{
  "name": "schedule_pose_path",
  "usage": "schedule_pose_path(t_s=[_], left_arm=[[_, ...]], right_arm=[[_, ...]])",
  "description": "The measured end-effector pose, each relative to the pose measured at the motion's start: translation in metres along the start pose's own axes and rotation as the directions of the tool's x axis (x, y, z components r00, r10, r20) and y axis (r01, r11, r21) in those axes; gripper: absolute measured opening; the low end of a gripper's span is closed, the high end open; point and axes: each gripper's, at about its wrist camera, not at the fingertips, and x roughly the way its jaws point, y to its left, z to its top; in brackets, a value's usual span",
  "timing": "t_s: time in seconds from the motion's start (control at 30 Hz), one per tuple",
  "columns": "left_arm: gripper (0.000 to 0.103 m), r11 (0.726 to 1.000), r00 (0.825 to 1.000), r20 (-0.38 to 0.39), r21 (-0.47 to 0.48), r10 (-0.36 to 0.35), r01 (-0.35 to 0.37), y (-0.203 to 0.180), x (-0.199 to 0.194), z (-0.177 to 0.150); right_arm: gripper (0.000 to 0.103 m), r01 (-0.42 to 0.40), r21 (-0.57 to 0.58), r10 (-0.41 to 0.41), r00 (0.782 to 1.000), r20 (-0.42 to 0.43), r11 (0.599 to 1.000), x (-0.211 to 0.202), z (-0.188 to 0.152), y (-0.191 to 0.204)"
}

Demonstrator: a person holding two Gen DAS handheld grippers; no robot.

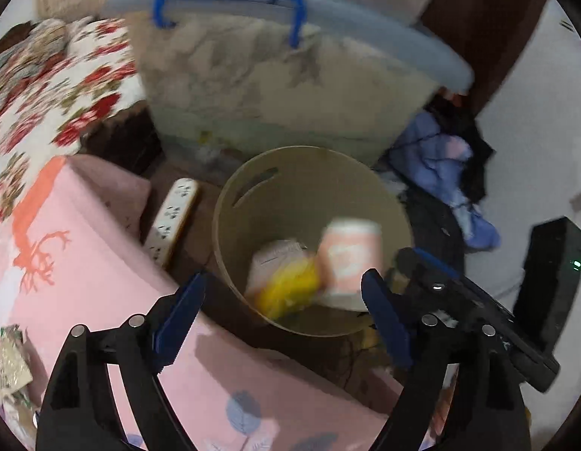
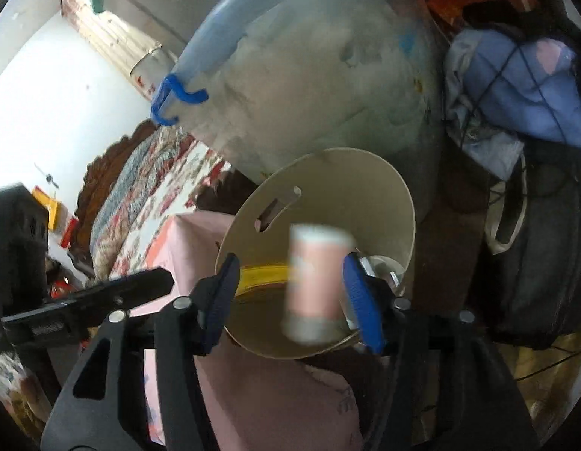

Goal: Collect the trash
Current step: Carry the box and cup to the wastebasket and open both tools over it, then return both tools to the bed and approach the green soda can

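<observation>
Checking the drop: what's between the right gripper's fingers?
In the right wrist view, a blurred pink cup shows between the open right gripper, over the beige bin.

Your left gripper [image 1: 279, 319] & right gripper [image 2: 290, 300]: black plastic frames w/ cut-out arms, blue ribbed pads [image 1: 179, 315], round silver screws [image 2: 182, 303] at the pivots.

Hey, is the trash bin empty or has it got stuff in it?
Not empty: the beige bin holds a pink cup, a yellow wrapper and white paper.

Smooth, seemingly plastic bin [image 1: 309, 195]; paper cup [image 1: 348, 259]
</observation>
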Motion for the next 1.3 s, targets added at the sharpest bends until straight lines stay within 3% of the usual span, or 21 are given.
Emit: schedule_pose_path(t_s=[0.1,0.23,0.43,0.63,0.9,1.3], left_arm=[[0.080,1.000,0.999,0.041,-0.019,-0.019,0.020,0.009,-0.023,-0.012],[0.080,0.999,0.991,0.126,0.021,0.039,-0.042,0.015,-0.067,-0.044],[0.081,0.977,0.953,0.222,0.017,0.205,-0.215,0.024,-0.124,-0.120],[0.081,0.948,0.914,0.252,-0.065,0.317,-0.311,0.047,-0.170,-0.185],[0.081,0.926,0.885,0.274,-0.157,0.376,-0.344,0.078,-0.216,-0.244],[0.081,0.883,0.846,0.290,-0.293,0.447,-0.366,0.128,-0.260,-0.305]], right_arm=[[0.060,-0.024,-0.014,0.024,0.998,0.051,1.000,-0.010,-0.006,0.004],[0.060,-0.084,0.025,0.082,0.994,0.065,0.996,-0.027,-0.028,0.009],[0.060,-0.117,0.037,0.115,0.992,0.053,0.992,-0.051,-0.080,0.028],[0.060,-0.124,-0.015,0.124,0.992,0.018,0.992,-0.068,-0.129,0.063],[0.060,-0.146,-0.103,0.145,0.989,-0.016,0.984,-0.082,-0.162,0.113],[0.060,-0.169,-0.238,0.153,0.985,-0.084,0.956,-0.089,-0.196,0.180]])
